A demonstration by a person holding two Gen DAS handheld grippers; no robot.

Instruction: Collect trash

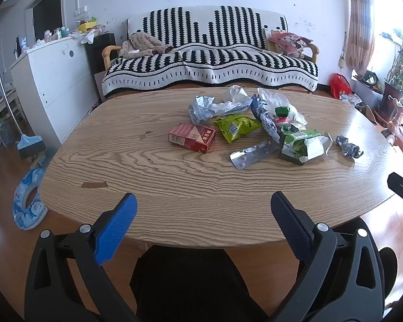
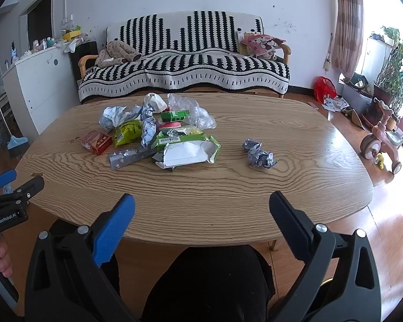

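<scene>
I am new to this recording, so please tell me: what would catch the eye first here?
First, the heap of trash on the far left part of the wooden table, with one crumpled foil ball lying apart to its right. Behind stands the black-and-white striped sofa. Both grippers hang open at the near edge.

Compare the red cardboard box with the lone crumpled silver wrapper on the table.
The red cardboard box keeps its crisp rectangular shape; the crumpled silver wrapper is balled and shapeless. The box lies at the left edge of the trash pile; the wrapper lies apart, to the right. Both rest on the wooden table, untouched.
</scene>
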